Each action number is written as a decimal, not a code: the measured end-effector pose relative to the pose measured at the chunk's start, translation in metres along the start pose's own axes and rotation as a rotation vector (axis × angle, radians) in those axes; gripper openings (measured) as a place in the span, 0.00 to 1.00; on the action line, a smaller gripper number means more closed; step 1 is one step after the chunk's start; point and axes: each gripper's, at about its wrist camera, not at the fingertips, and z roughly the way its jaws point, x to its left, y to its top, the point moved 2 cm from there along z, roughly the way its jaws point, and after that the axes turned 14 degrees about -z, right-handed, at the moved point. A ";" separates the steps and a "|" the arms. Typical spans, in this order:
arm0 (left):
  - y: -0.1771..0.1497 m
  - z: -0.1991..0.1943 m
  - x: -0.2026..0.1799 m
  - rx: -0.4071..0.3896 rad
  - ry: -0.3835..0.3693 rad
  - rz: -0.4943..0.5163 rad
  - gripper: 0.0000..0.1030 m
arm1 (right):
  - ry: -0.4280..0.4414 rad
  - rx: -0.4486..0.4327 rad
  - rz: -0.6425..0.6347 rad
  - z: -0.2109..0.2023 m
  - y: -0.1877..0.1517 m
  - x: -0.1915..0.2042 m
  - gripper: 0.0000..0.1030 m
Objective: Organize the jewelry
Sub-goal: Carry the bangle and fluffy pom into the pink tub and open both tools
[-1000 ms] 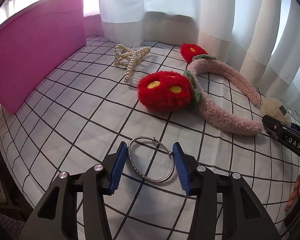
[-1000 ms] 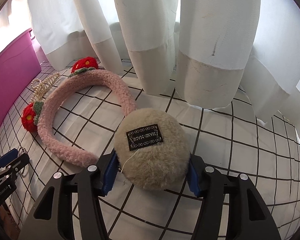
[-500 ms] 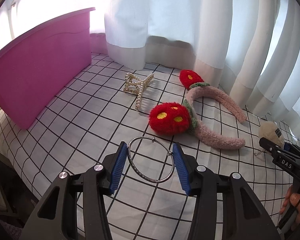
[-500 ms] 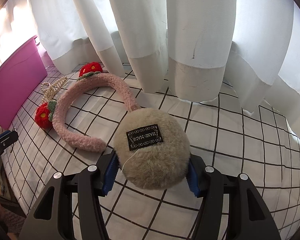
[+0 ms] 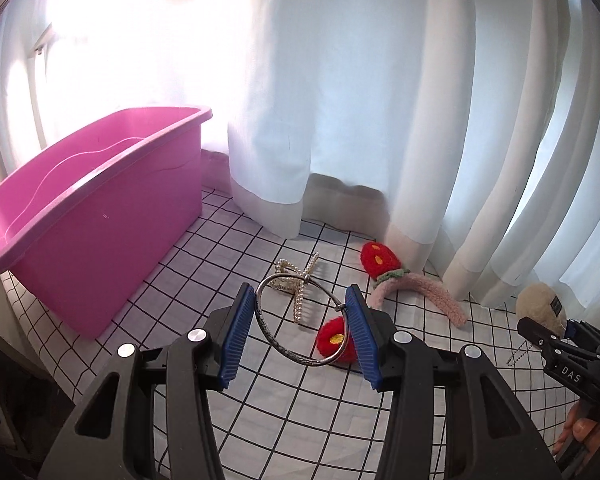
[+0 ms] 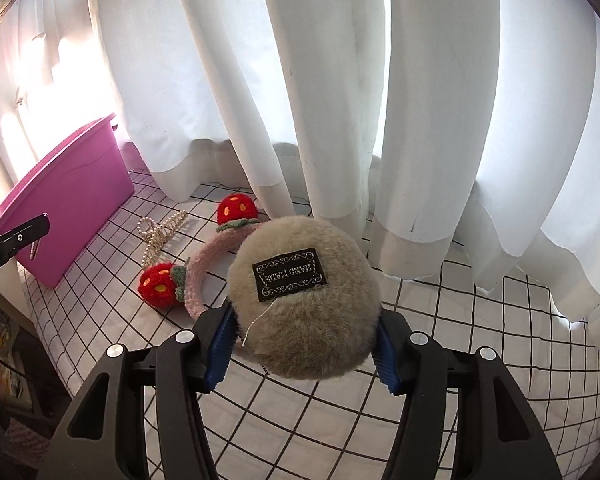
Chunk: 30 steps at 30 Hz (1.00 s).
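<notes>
My left gripper is shut on a thin silver bangle, held high above the checked cloth. My right gripper is shut on a beige fluffy pom-pom with a black label, also lifted off the cloth. That pom-pom and the right gripper show at the right edge of the left wrist view. On the cloth lie a pearl hair claw and a pink fuzzy headband with red flowers. An open pink bin stands at the left.
White curtains hang along the back of the cloth-covered table. The table's left edge drops off beside the bin. A small chain dangles under the pom-pom. A hand holds the right gripper.
Both grippers have risen well above the cloth with the bangle and the pom-pom still held. The items on the cloth look smaller and farther, and the bin's inside has come into view.
</notes>
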 end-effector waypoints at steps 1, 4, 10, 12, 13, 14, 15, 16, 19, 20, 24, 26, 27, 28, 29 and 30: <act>0.007 -0.004 0.003 -0.010 -0.008 -0.004 0.45 | 0.007 -0.015 -0.006 -0.003 0.009 0.006 0.54; 0.030 -0.016 0.017 -0.050 -0.012 -0.021 0.45 | 0.045 -0.058 -0.020 -0.008 0.039 0.028 0.54; 0.083 -0.038 0.064 -0.134 0.027 -0.067 0.45 | 0.152 -0.151 -0.063 -0.007 0.103 0.085 0.54; 0.101 -0.044 0.085 -0.156 0.045 -0.083 0.45 | 0.192 -0.179 -0.086 -0.003 0.125 0.108 0.54; 0.109 -0.047 0.096 -0.166 0.058 -0.090 0.45 | 0.210 -0.192 -0.101 -0.001 0.136 0.120 0.54; 0.117 -0.049 0.107 -0.176 0.072 -0.095 0.45 | 0.230 -0.202 -0.115 0.002 0.148 0.132 0.54; 0.126 -0.051 0.118 -0.186 0.085 -0.101 0.45 | 0.254 -0.213 -0.124 0.005 0.159 0.145 0.54; 0.135 -0.053 0.130 -0.197 0.100 -0.105 0.45 | 0.279 -0.224 -0.132 0.009 0.170 0.157 0.54; 0.160 -0.053 0.162 -0.208 0.139 -0.120 0.45 | 0.348 -0.235 -0.159 0.022 0.203 0.194 0.54; 0.168 -0.051 0.172 -0.208 0.151 -0.125 0.45 | 0.362 -0.238 -0.172 0.028 0.213 0.207 0.54; 0.189 -0.043 0.208 -0.199 0.196 -0.141 0.45 | 0.417 -0.220 -0.216 0.055 0.249 0.255 0.54; 0.197 -0.035 0.224 -0.184 0.208 -0.157 0.45 | 0.439 -0.193 -0.230 0.072 0.261 0.276 0.54; 0.200 -0.032 0.232 -0.177 0.216 -0.165 0.45 | 0.445 -0.180 -0.238 0.079 0.266 0.287 0.54; 0.200 -0.027 0.241 -0.169 0.225 -0.173 0.45 | 0.450 -0.165 -0.249 0.087 0.271 0.297 0.54; 0.201 -0.023 0.248 -0.160 0.234 -0.180 0.45 | 0.453 -0.150 -0.260 0.094 0.275 0.307 0.54; 0.201 -0.018 0.254 -0.147 0.244 -0.185 0.45 | 0.456 -0.133 -0.273 0.103 0.279 0.316 0.54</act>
